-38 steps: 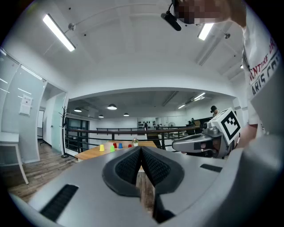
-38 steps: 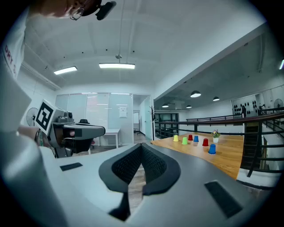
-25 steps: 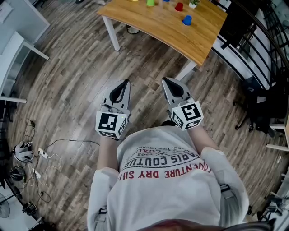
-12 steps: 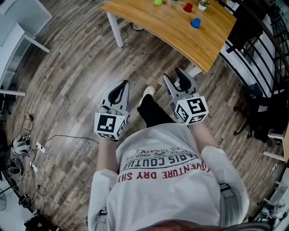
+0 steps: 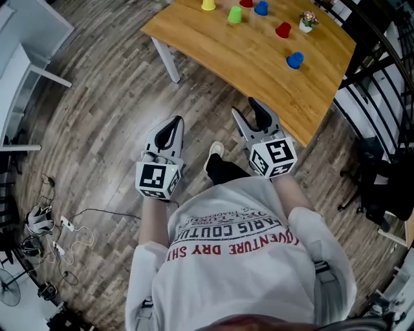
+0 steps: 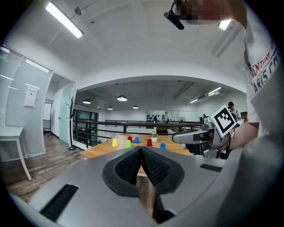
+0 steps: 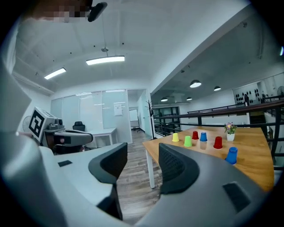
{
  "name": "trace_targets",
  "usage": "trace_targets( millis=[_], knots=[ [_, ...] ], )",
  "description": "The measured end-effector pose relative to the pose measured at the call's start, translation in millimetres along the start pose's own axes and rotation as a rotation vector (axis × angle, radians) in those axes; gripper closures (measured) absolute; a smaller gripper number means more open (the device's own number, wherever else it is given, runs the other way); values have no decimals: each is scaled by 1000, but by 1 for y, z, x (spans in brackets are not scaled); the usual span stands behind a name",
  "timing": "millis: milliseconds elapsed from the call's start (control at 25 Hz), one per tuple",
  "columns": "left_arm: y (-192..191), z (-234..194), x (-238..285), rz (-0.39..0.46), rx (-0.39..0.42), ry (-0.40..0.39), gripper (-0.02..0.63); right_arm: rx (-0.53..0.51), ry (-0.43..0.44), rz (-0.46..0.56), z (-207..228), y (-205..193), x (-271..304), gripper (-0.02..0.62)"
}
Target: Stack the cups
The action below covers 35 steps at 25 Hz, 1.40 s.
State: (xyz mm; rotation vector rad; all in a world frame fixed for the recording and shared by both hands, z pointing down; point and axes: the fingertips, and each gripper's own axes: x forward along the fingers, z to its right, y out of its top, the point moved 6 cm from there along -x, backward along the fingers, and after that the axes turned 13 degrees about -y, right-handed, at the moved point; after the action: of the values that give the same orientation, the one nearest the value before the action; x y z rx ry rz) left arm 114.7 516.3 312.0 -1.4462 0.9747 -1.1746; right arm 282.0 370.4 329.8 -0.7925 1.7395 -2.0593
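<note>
Wooden tabletop [image 5: 259,58] carries the scattered cups [image 5: 235,14], well ahead of both grippers.
Left gripper [image 5: 176,120] jaws closed, empty; right gripper [image 5: 246,107] jaws apart, just opened, nothing between.

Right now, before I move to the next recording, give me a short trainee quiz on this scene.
1. True or false: the left tongs hold a cup.
2. Which cup stands next to the flower pot on the table? A, a yellow one; B, the red cup; C, a green one.
3. Fill in: the right tongs stand ____.
Key: 1 false, they are shut and empty. 2 B. 3 open; the jaws have just opened, with nothing between them.
</note>
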Motion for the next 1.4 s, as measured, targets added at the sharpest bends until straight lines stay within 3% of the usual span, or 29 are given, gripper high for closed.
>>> trace_targets(
  millis=[320, 560, 760, 1000, 1400],
  knots=[
    [36, -91, 121, -25, 36, -62, 589, 56, -51, -6, 69, 31, 109, 379],
    [49, -129, 178, -43, 60, -100, 589, 81, -89, -34, 100, 38, 157, 379],
    [50, -161, 221, -66, 68, -161, 590, 102, -130, -66, 112, 37, 194, 379],
    [47, -216, 273, -85, 66, -244, 590, 81, -117, -111, 112, 40, 250, 379],
    [63, -342, 365, -70, 75, -425, 589, 93, -284, -155, 119, 63, 379, 379]
  ],
)
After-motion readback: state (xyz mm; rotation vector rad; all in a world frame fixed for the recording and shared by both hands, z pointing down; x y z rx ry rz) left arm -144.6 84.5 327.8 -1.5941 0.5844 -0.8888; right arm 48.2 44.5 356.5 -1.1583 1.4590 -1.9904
